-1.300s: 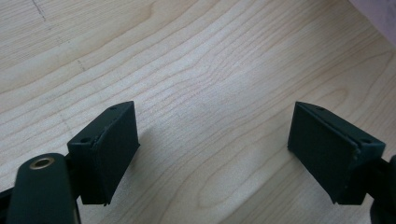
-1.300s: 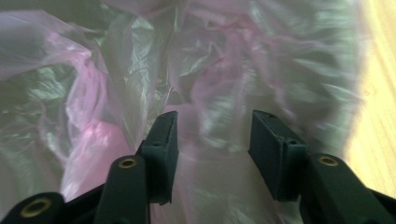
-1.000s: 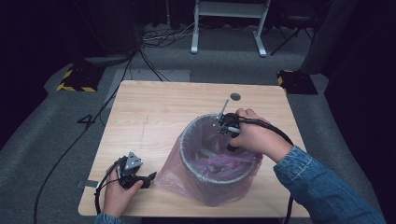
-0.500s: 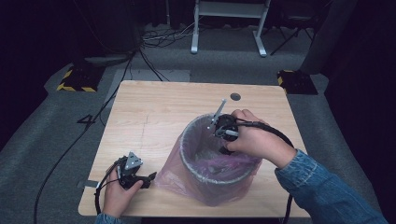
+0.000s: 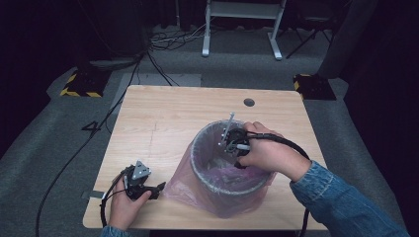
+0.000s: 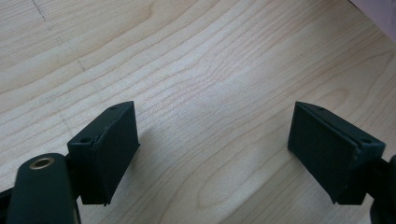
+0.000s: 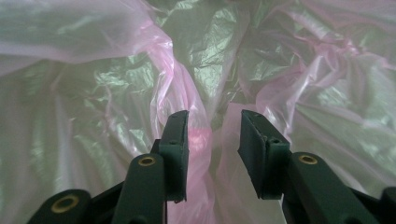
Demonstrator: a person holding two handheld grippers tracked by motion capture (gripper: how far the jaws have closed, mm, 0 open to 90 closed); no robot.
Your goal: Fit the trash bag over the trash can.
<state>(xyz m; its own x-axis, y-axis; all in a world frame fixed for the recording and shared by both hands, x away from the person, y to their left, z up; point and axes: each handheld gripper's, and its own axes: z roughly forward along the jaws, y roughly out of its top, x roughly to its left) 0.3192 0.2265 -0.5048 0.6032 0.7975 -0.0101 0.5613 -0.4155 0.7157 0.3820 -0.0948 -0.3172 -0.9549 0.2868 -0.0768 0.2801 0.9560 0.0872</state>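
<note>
Right gripper (image 7: 212, 140) hangs inside the bin (image 5: 232, 170) at the table's (image 5: 163, 123) near right, jaws partly apart around a pink bag (image 7: 187, 93) fold, not yet pinched. Left gripper (image 5: 141, 182) rests spread wide at near left. Lining looks mostly done; tucking remains.

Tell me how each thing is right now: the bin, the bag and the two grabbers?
Bin: upright on the table.
Pink bag: inside the bin, crumpled, draped over the rim.
Left gripper: wide open, empty, low over the wood.
Right gripper: inside the bin, part open around a fold of bag.
</note>
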